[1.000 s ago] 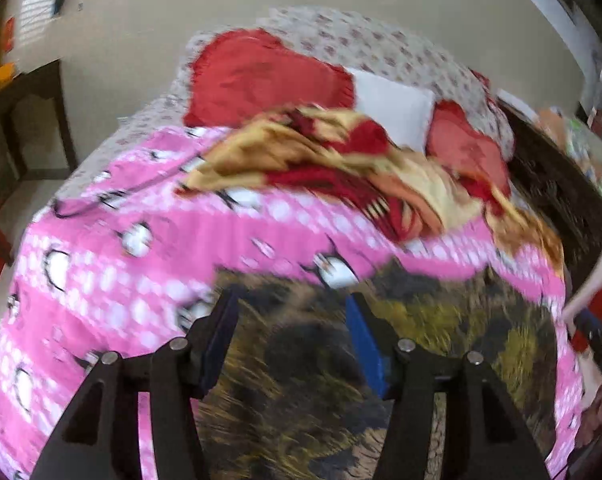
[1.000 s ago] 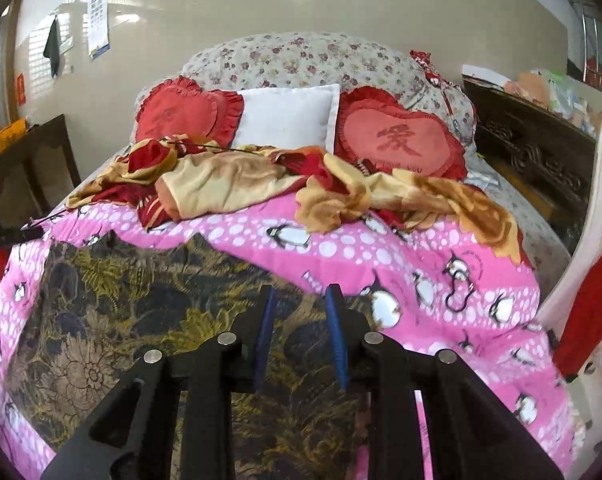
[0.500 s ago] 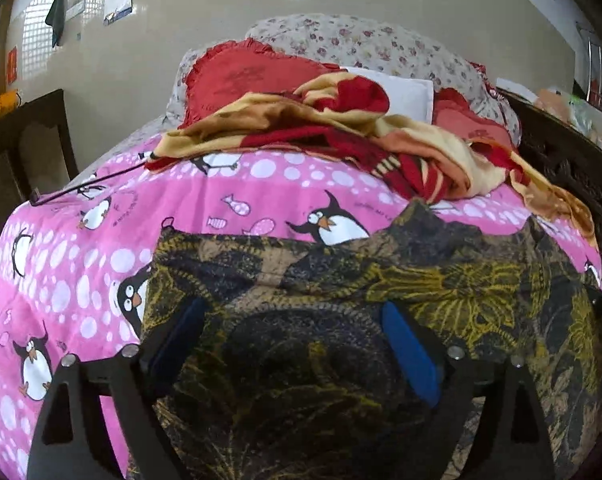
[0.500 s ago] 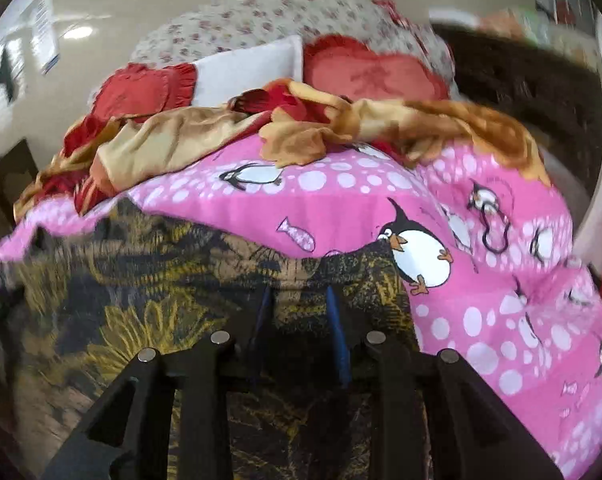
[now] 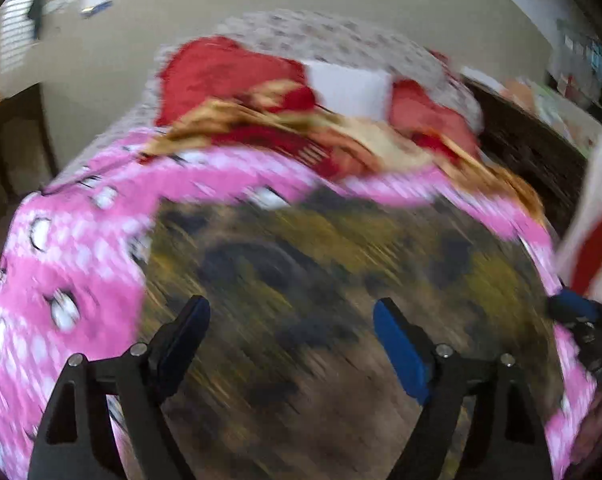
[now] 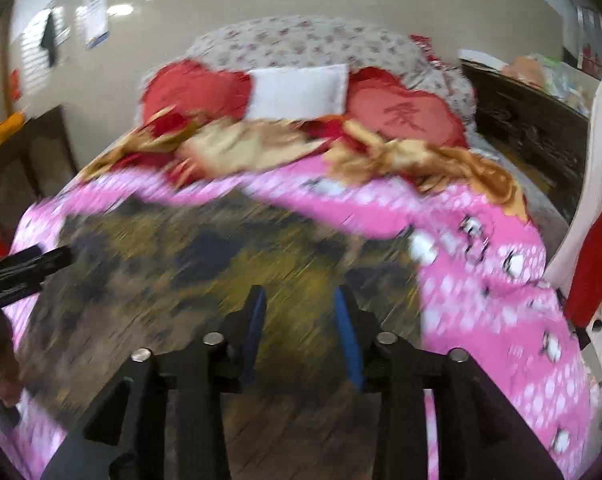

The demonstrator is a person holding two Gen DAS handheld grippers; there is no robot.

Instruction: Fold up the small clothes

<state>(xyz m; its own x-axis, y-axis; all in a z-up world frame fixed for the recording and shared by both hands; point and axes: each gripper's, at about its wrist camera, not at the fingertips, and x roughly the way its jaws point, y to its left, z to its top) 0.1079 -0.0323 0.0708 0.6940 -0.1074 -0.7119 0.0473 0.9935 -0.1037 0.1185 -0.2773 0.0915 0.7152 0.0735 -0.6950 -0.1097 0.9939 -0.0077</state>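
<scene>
Spreading flat across the pink penguin bedspread (image 6: 481,280), a dark floral garment (image 6: 205,256) awaits folding.
Garment judged light, limp and prone to slipping or bunching; best taken at a hem edge or corner. It lies directly beneath both tools. Left gripper (image 5: 291,326) stands wide apart, its jaws having just narrowed slightly, nothing pinched. Right gripper (image 6: 299,320) has just been opening, part-spread, fabric below but unpressed. Blur limits finer detail.

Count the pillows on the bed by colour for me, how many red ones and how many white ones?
Red heart pillows: 2
White pillows: 1
Total: 3

They lie in a row at the head of the bed, the white one between the two red ones.
</scene>
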